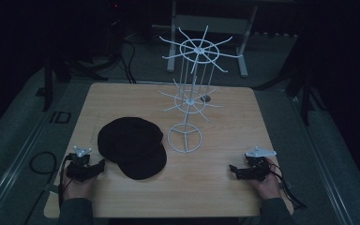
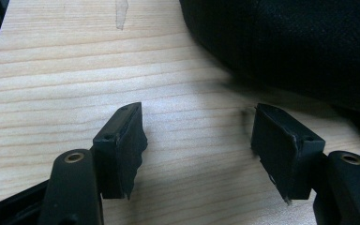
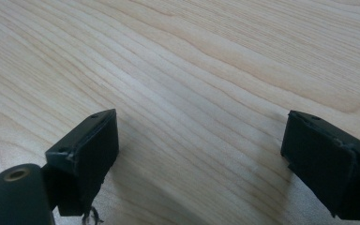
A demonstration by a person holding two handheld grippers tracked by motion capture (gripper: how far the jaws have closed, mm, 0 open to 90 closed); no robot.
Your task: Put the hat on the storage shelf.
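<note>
A black cap (image 1: pixel 132 146) lies flat on the wooden table (image 1: pixel 225 187), left of centre, its brim toward the near edge. A white wire rack (image 1: pixel 193 89) with spoked hooks stands upright just right of the cap. My left gripper (image 1: pixel 98 165) rests near the table's front left, open, its jaws apart over bare wood with the cap's edge (image 2: pixel 286 42) just beyond them. At the front right my right gripper (image 1: pixel 234 169) is open too, nothing between its fingers (image 3: pixel 86 150), which point left across the wood.
The rack's round wire base (image 1: pixel 184 138) sits on the table mid-way back. A small metal disc (image 1: pixel 206 98) lies behind the rack. Dark cables (image 1: pixel 42 161) trail on the grey floor to the left. A white frame (image 1: pixel 211 23) stands beyond the table.
</note>
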